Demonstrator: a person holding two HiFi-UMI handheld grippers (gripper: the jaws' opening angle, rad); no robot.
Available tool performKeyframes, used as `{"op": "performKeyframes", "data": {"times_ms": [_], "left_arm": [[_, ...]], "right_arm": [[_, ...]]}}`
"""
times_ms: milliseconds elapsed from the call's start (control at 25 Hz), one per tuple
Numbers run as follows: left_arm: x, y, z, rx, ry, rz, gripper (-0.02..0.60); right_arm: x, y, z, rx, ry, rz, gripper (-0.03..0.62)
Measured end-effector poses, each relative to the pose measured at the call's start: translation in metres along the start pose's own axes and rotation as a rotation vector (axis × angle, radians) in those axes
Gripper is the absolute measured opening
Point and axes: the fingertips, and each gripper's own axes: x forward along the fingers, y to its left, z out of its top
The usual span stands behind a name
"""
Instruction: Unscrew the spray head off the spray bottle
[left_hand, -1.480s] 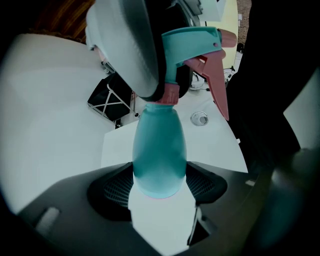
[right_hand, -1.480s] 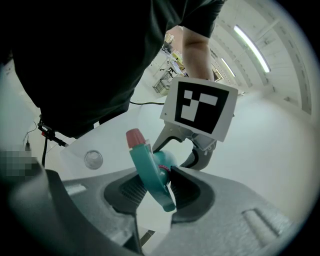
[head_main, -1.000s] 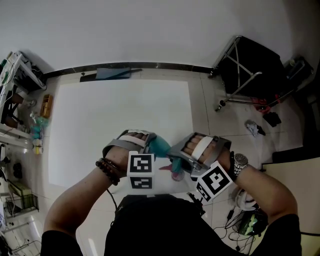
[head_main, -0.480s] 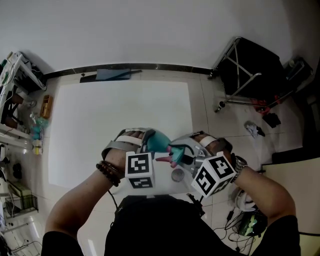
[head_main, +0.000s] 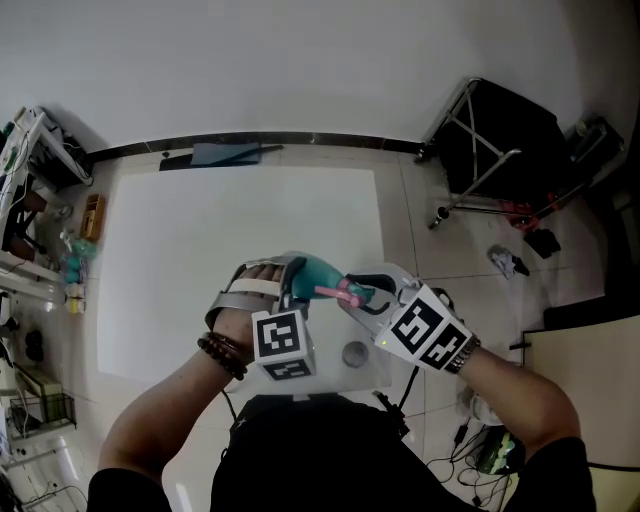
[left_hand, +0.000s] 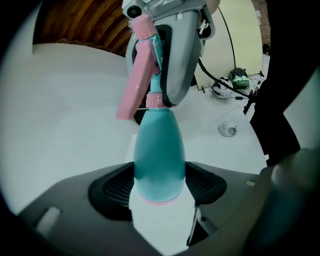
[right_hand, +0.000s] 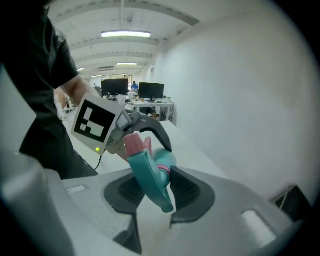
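Teal spray bottle (left_hand: 159, 150) clamped at lower body between left gripper (left_hand: 159, 192) pads, jaws set wide on it. Bottle held above white table (head_main: 200, 260), near centre in head view. Pink-and-teal spray head (right_hand: 149, 175) seated on bottle neck, pinched at collar by right gripper (right_hand: 160, 195), jaws partway closed on it. Head view: spray head at 4 o'clock of bottle body, right gripper at 3 o'clock of left one. Both grippers pitched downward. Left forearm (head_main: 160, 410) seen entering from 7 o'clock, right forearm (head_main: 520, 400) from 5 o'clock.
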Motion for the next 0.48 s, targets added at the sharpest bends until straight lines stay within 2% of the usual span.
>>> {"op": "performKeyframes", "data": {"times_ms": [120,480], "left_arm": [[0.001,0.0,-0.001,-0.024,-0.005,0.015,0.345],[0.004,0.006,0.0,-0.048,-0.008,0.065,0.345]], "right_arm": [[0.001,-0.008,-0.003,0.148,-0.02,-0.008,0.117],[0.0,-0.023,-0.004,0.643,-0.118,0.045,0.118]]}}
